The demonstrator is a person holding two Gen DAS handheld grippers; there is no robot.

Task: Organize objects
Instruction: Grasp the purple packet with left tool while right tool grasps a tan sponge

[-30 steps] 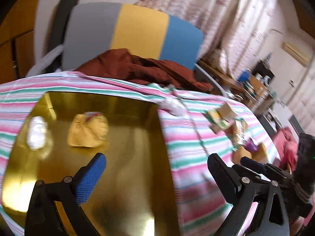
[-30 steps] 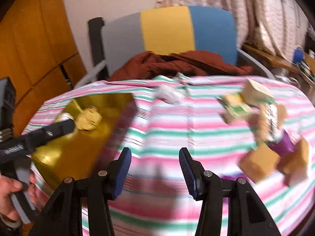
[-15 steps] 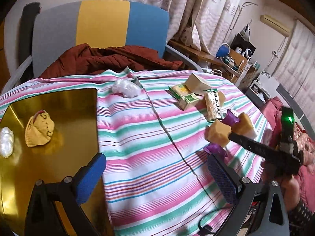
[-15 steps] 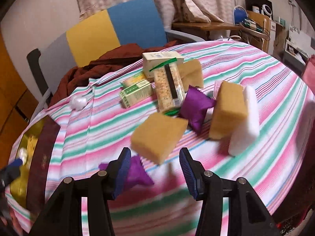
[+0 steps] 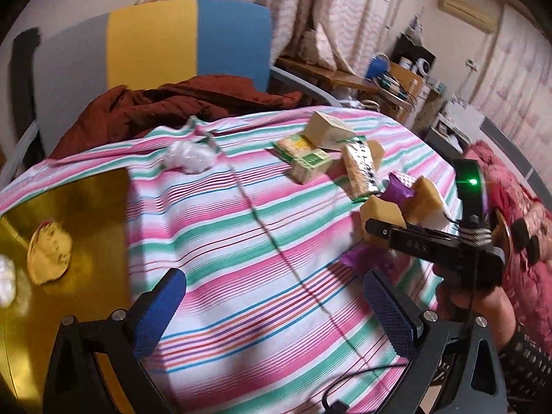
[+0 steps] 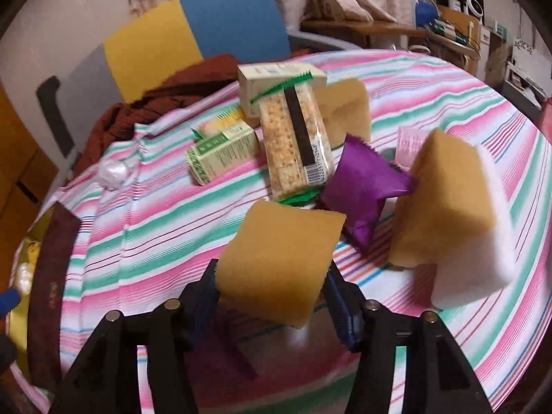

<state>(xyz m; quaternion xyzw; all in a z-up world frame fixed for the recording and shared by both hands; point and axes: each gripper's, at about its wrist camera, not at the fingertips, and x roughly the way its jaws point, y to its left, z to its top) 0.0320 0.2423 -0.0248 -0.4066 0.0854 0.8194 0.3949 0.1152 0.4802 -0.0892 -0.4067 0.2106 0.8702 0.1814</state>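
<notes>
On a striped tablecloth [image 5: 241,241], gold tray [image 5: 86,224] at left, curtained room, left hand-held gripper [image 5: 272,307] wide, right hand-held gripper [image 6: 272,293] clasping sponge [image 6: 283,258].

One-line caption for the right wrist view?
Right hand-held gripper closing around a tan sponge among snacks on a striped tablecloth.

Both grippers: black angular frames, silver screws, blue textured fingers [image 5: 159,309]; green LED, thin black cable.

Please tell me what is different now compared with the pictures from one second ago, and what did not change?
The right gripper swung from the gold tray toward the pile and now has the tan sponge between its fingers; whether it grips yet is unclear. The left gripper turned from the tray toward the striped cloth, still open. The tray's contents stayed put.
</notes>
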